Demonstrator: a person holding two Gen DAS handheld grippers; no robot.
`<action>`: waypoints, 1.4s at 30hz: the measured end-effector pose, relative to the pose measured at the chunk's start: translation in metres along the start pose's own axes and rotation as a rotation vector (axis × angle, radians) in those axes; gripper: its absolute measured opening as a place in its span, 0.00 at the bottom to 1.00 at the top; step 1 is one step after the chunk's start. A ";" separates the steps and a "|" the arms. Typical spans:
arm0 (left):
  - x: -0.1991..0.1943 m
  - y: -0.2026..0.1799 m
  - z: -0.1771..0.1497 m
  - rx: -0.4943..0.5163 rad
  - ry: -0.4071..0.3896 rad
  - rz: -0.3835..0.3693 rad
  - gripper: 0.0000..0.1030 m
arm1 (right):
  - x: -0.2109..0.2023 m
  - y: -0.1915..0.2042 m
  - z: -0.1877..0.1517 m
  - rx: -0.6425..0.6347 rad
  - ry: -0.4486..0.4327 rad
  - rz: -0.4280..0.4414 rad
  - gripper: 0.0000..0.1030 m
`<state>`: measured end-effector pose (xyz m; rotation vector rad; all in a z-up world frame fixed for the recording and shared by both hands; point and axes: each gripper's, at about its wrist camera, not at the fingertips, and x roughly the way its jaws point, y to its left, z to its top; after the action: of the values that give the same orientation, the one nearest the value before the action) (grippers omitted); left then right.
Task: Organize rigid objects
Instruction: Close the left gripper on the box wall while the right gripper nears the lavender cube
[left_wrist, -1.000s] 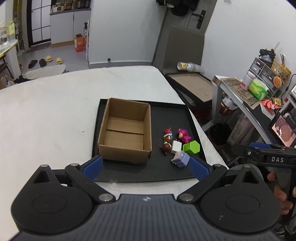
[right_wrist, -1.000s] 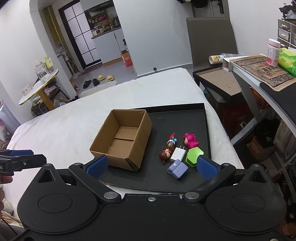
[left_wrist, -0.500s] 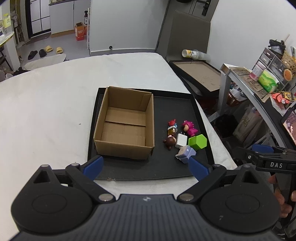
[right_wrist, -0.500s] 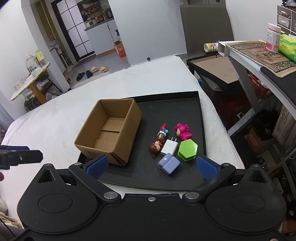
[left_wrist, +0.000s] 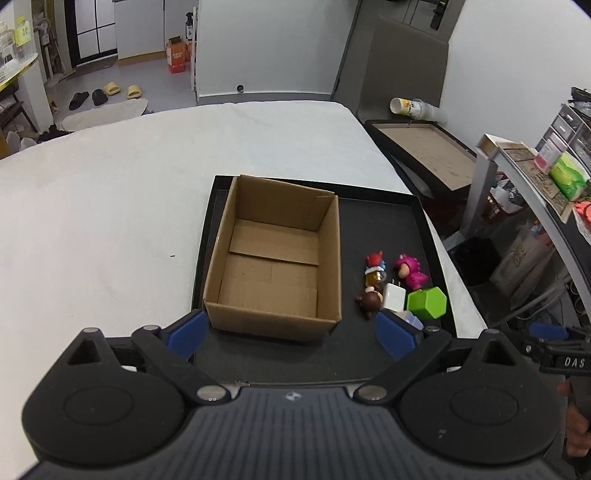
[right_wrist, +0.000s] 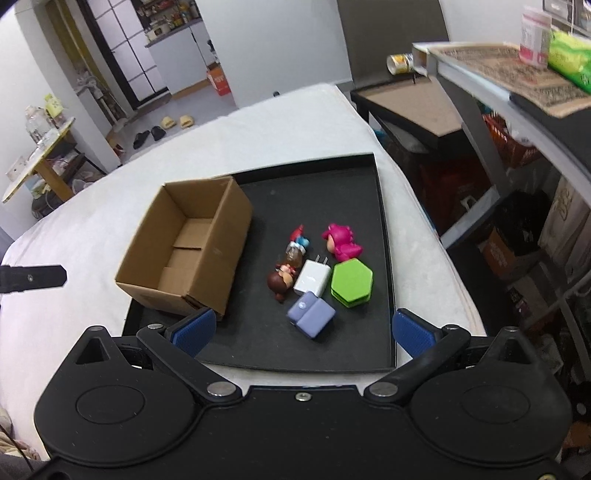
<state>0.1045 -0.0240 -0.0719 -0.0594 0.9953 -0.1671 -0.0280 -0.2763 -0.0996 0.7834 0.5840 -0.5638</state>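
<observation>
Hovering wide open and empty, each hand-held gripper (left_wrist: 290, 330) (right_wrist: 303, 328) faces the tray (right_wrist: 384, 229); clustered toys (right_wrist: 314, 269) sit beside the cardboard box (right_wrist: 192, 254), ready for loading.

In the left wrist view the lavender block (left_wrist: 412, 320) sits mostly behind a blue fingertip (left_wrist: 395, 334) — only its top edge shows. The hand (left_wrist: 576, 424) at the right border is cut off — little of it visible.
</observation>
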 end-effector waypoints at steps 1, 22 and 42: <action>0.003 0.001 0.002 0.003 -0.002 0.000 0.94 | 0.003 -0.001 0.000 0.005 0.008 -0.003 1.00; 0.071 0.054 0.019 -0.159 -0.040 0.074 0.84 | 0.091 -0.006 0.008 0.123 0.157 -0.033 0.85; 0.111 0.085 -0.019 -0.355 0.041 0.104 0.58 | 0.147 -0.012 -0.005 0.252 0.171 -0.122 0.85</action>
<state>0.1572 0.0421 -0.1849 -0.3282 1.0574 0.1057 0.0662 -0.3151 -0.2061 1.0466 0.7304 -0.6954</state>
